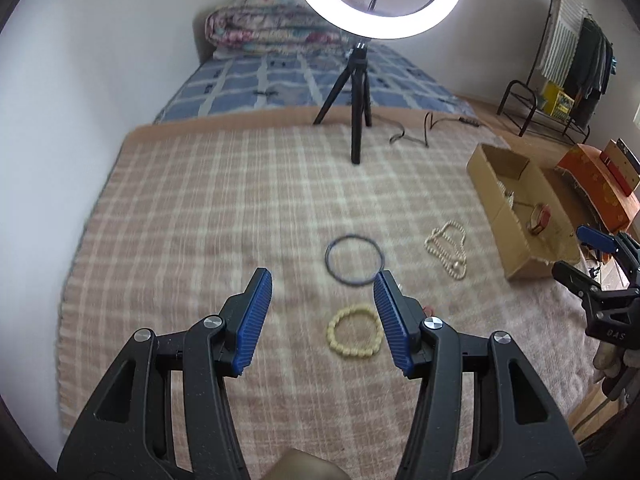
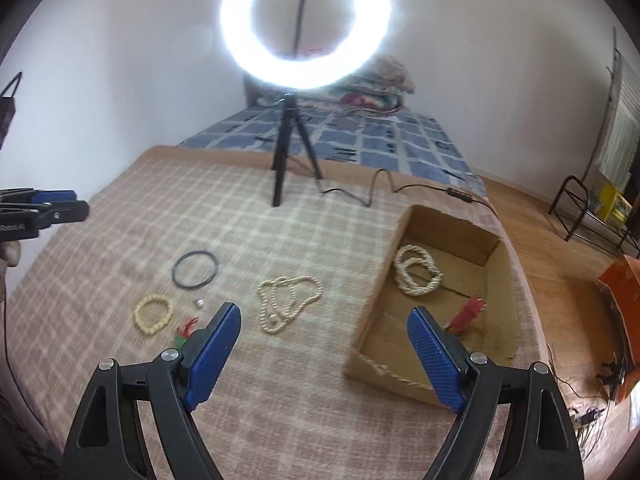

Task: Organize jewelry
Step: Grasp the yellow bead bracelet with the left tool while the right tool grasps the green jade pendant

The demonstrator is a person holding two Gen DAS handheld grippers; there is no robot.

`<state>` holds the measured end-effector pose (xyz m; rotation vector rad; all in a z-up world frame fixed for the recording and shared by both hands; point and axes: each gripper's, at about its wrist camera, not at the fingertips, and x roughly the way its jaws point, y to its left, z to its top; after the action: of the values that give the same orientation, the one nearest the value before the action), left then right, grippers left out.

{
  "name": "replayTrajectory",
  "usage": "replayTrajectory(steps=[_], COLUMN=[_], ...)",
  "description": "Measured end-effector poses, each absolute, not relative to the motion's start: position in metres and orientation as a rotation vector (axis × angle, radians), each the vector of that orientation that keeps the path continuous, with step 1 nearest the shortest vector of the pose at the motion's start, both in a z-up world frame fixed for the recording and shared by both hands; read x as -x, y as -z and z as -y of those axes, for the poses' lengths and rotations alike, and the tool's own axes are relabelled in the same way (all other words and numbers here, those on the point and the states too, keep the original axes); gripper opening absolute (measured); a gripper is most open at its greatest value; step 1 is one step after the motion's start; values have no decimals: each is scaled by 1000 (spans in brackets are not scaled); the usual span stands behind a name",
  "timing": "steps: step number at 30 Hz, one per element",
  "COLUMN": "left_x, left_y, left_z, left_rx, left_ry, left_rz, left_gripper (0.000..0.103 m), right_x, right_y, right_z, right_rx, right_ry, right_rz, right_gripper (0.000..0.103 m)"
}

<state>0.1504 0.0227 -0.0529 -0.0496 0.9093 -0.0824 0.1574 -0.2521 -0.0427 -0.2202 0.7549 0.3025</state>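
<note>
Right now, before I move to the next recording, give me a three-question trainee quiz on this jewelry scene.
1. True or false: the cardboard box already holds a pearl strand.
2. Which lies nearest the left gripper? A) dark ring B) yellow bead bracelet C) loose pearl necklace
3. Fill in: both the left gripper and the right gripper are ____.

Key: 1 true; 2 B; 3 open.

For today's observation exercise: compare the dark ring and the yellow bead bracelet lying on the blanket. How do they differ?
The dark ring is a thin, smooth, dark hoop; the bead bracelet is pale yellow and made of chunky beads. The ring looks wider across than the bracelet. The ring lies farther from the tools, nearer the tripod; the bracelet lies closer. Both are closed loops lying flat on the blanket, outside the box.
</note>
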Motion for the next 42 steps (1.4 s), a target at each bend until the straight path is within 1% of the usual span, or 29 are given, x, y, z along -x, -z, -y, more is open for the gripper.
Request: replayTrajectory(steps=[2,3,4,6,8,10,11,12,13,15,16,18,20,24,26,40,42], left_x=[-151,-151,-152,-155,-159,-164,-166,-168,-169,-172,-174,-177,-180,-184,-186,-201,-204], left_y=[65,71,77,88,98,111,118,123,128,135,139,145,150,160,164,183,183], left_z=[-25,-26,-27,-28,-29,-31,-32,-31,-30,-29,-28,-29,-26,-23,-22,-12,-7], left_rx=[52,48,44,45,62,101,121,127,126,121,127,143,133,116,112,58,22], left_ry=[86,85,86,99,124,145,157,159,159,158,163,171,173,171,174,173,170], left_rz=[-934,-948,-962,-994,-1020,-1056,-1081,-1097,-1108,-1123,-1134,-1154,-1163,-1185,-1193,-1222,-1217], left_gripper=[54,55,55,54,54,54,48,40,40,40,39,36,36,36,36,35,34], right_x=[-155,-153,-150,-147,-143,-141,-139,-139,-138,-138,-139,-143,-147,-154,-157,-173,-174], right_y=[51,54,59,68,80,91,96,102,108,118,122,127,130,134,137,161,162], right_z=[238,232,225,212,199,188,183,178,174,167,165,163,161,157,153,139,139], right_rx=[239,252,271,299,317,338,350,365,376,391,391,383,372,362,360,383,378], right_ry=[-366,-391,-421,-474,-535,-581,-597,-618,-632,-657,-665,-676,-689,-717,-730,-739,-738], right_rz=[-780,-788,-796,-819,-852,-883,-895,-911,-924,-948,-957,-975,-988,-998,-1010,-1058,-1062], right_gripper=[85,81,74,68,66,57,55,51,46,40,39,38,36,36,33,33,33])
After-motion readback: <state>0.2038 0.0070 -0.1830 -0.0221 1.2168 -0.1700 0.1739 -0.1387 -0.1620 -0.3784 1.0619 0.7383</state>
